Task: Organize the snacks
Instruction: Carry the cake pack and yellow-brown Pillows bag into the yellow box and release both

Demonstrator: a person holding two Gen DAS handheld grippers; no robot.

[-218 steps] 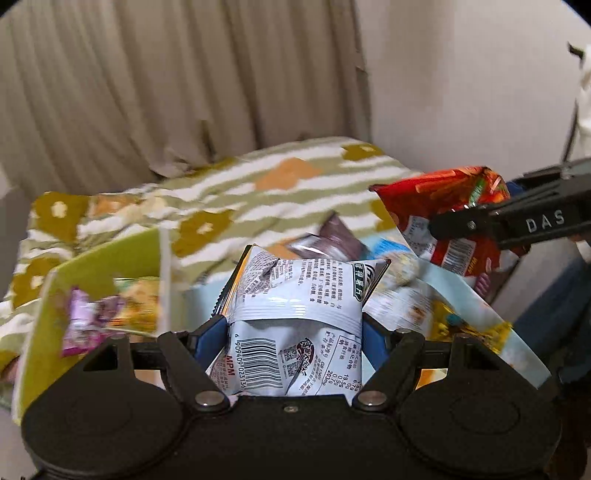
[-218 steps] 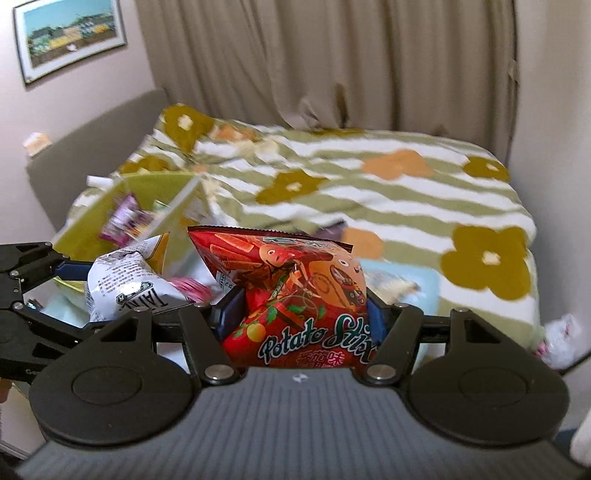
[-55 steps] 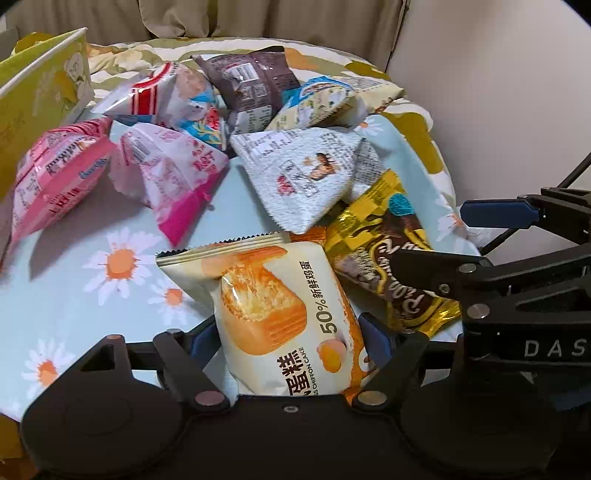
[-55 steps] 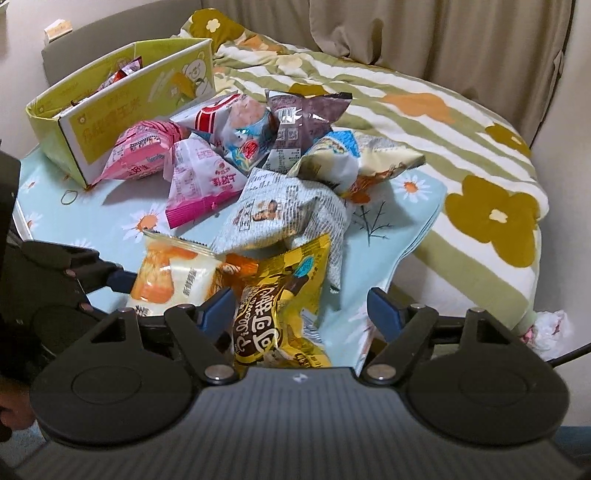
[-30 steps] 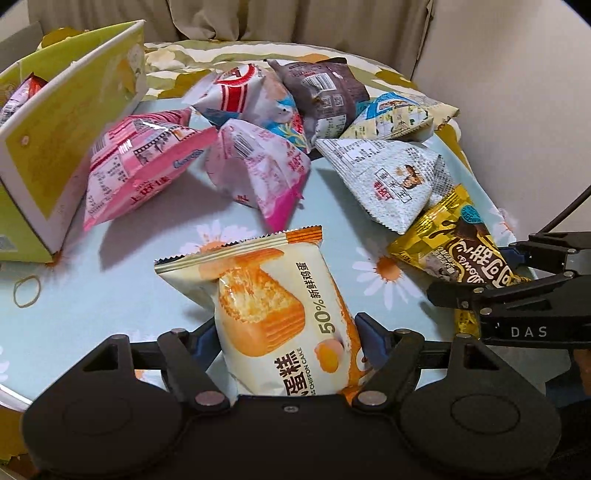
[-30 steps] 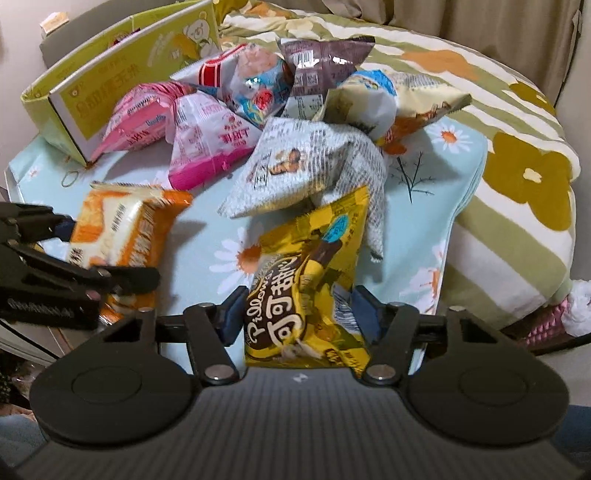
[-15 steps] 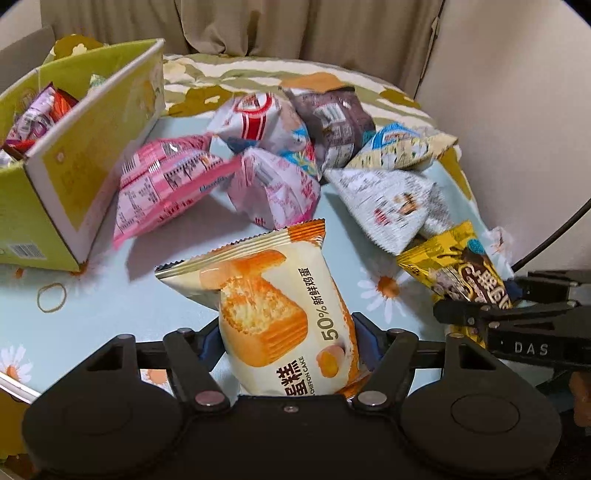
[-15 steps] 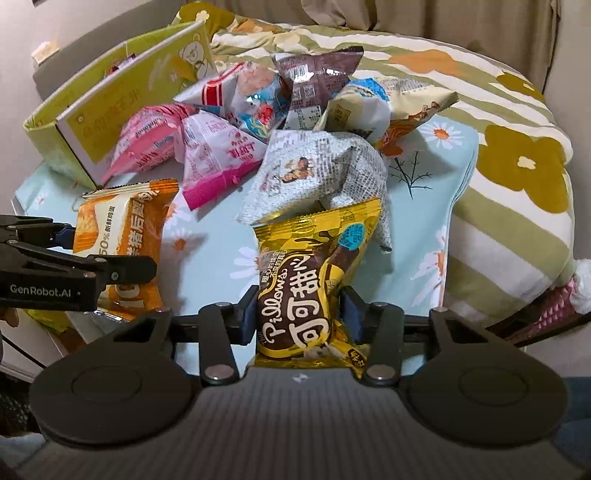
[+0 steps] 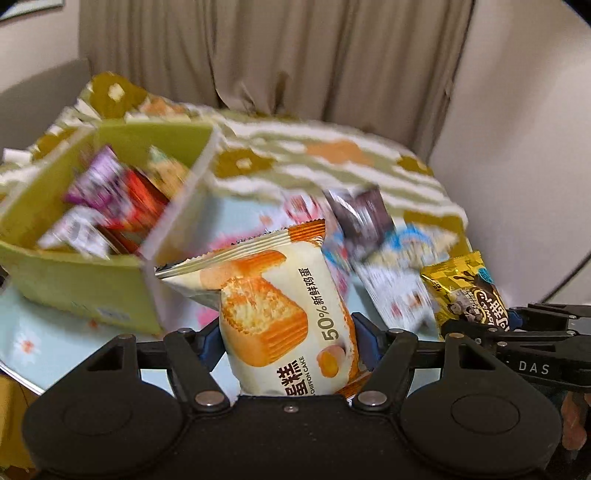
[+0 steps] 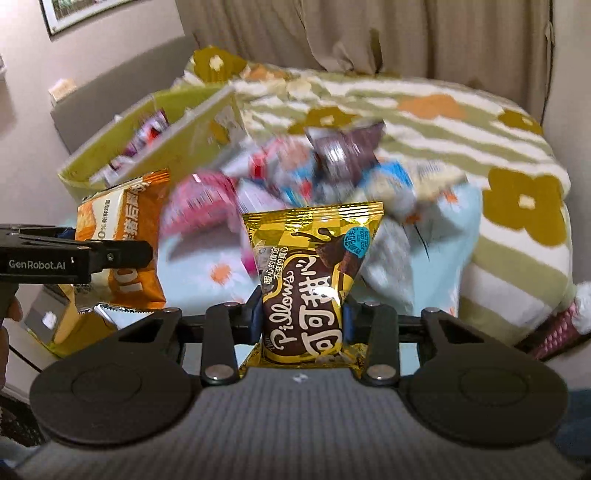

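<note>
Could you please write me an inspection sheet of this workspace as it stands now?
Surface: pale blue daisy-print tabletop, beside a bed.
Job's things: cream-and-orange chiffon cake packet and gold Pillows chocolate packet, both lifted; yellow-green cardboard box already holds several packets.
Clutter: blurred pile of loose snack packets on the table.
Grippers: left gripper jaws clamp the cake packet; right gripper jaws clamp the chocolate packet.
Cables: thin dark cable at right.
Surroundings: green striped floral blanket, beige curtain, framed picture.
</note>
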